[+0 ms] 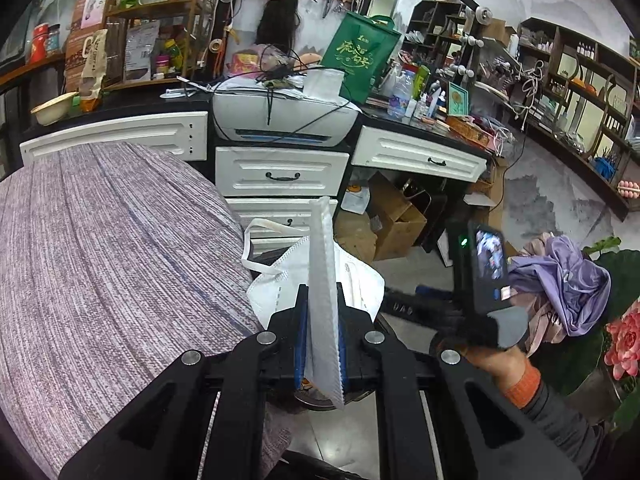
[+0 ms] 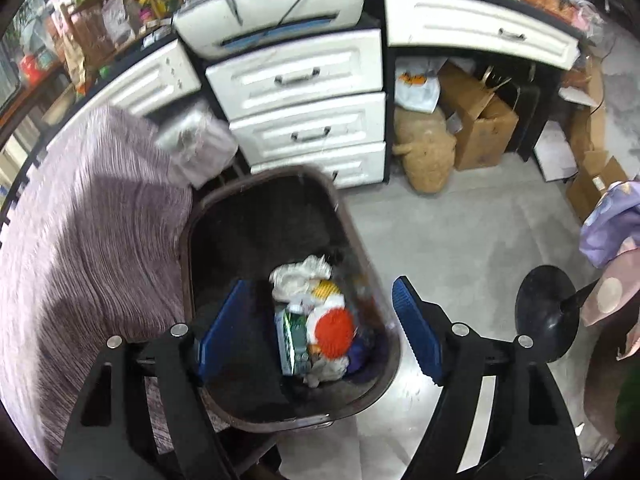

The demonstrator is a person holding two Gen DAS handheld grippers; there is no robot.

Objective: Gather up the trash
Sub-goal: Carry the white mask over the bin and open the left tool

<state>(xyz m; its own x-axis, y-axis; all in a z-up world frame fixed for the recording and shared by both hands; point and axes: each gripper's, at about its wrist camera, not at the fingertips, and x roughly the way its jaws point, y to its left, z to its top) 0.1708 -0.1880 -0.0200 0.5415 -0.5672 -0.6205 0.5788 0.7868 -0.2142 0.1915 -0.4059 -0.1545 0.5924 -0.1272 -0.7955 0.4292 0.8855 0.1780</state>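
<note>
A white printer point(image 1: 280, 114) is sitting atop white drawers with black handles point(image 2: 298, 108). A green fabric tote bag point(image 1: 358, 56) is standing behind it. Brown cardboard boxes point(image 2: 478, 120) are resting under the counter.

1. Both views are evenly lit, moderately bright indoor light, seemingly from overhead.
2. Fisheye distortion bends the white drawers point(image 1: 282, 172) and shelves, with black vignette at all corners.
3. The left wrist view is sharp; small glints sit on the mirror bulbs.
4. The right wrist view is motion-blurred, strongest on the purple cloth point(image 2: 92, 240) at left; a soft shadow crosses it.
5. The bin point(image 2: 256, 240) interior is dark, its contents slightly smeared.
</note>
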